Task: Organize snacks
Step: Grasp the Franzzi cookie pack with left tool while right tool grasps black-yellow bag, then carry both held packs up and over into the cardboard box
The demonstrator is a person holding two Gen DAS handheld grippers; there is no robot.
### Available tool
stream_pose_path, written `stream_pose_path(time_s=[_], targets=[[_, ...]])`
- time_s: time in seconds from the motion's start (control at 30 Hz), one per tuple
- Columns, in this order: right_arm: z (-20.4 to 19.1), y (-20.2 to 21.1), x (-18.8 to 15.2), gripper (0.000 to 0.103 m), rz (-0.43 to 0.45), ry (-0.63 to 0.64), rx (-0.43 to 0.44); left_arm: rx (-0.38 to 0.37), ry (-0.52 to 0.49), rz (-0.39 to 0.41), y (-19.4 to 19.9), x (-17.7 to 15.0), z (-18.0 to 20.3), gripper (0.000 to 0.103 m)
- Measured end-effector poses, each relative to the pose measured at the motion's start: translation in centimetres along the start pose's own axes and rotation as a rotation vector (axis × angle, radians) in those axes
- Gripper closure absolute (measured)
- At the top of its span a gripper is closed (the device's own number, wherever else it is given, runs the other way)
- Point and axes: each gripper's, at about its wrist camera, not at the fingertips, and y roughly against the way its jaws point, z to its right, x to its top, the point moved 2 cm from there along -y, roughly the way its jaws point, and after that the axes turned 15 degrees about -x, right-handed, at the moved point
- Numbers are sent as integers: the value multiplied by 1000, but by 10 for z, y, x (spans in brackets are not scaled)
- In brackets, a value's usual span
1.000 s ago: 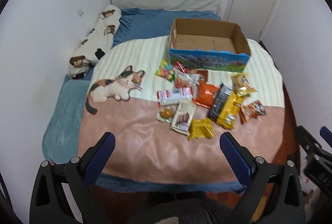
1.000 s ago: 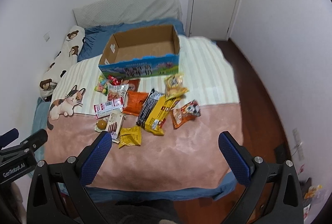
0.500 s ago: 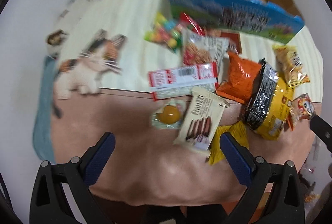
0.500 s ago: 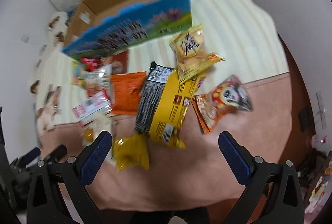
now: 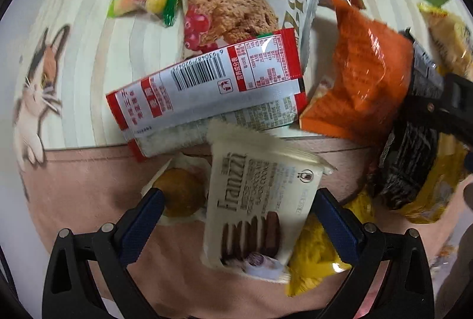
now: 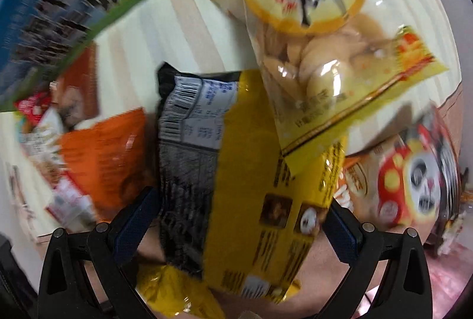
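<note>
Cream plastic packet of chocolate sandwich cookies [image 5: 254,212] lies on the pink bed blanket [image 5: 82,194] between our left hand-held gripper's [image 5: 236,215] wide-spread fingers.
Our right hand-held gripper [image 6: 242,218], equally wide, straddles a yellow-and-black foil snack bag [image 6: 236,180].

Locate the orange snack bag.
In the left wrist view the orange snack bag lies right of centre, between the red-and-white packet and the black-and-yellow bag.

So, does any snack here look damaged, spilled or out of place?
Nothing looks torn or spilled. The packets just lie in a loose, overlapping heap: the red-and-white packet rests askew over the cookie bag, and the clear yellow bag overlaps the black-and-yellow packet. Both grippers' jaws are open.
</note>
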Motion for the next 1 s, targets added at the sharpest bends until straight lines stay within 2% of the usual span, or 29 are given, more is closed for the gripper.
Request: stream_pose_path(time_s=[0.1,0.23,0.37,0.43,0.47,0.6,0.63,0.67,0.73,0.77,0.8,0.93,1.0], targets=[[-9,-4,-1,2,3,22,-9,23,-25,3,-3,-3,6,0],[-24,-8,-9,8,46,137,-45,30,-45,6,-4,-7,11,0],[-27,-4,-26,12,66,245,-28,19,-41,15,-3,-10,16,0],[-24,-3,-37,12,54,297,-27,13,-32,22,-3,-8,5,0],[-23,-4,-42,16,52,315,-30,11,-27,23,-2,-8,-2,0],[-22,-7,-59,15,23,381,-32,-3,-20,44,-1,-2,-15,0],[-25,-9,-60,15,19,389,-34,-6,-19,45,-2,-2,-17,1],[-26,-10,-62,15,23,387,-34,-23,-14,48,-3,0,-21,8],[-26,-9,-61,14,25,363,-33,-48,7,52,-3,-1,-27,14],[-24,-17,-61,14,27,348,-31,-56,10,55,0,5,-32,28],[-23,-23,-60,13,30,328,-28,-72,16,57,1,4,-34,36],[-21,-24,-46,12,31,253,-18,-52,0,66,5,-3,-29,36],[-11,-26,-38,14,45,234,-16,-75,8,42,6,-10,-24,36]])
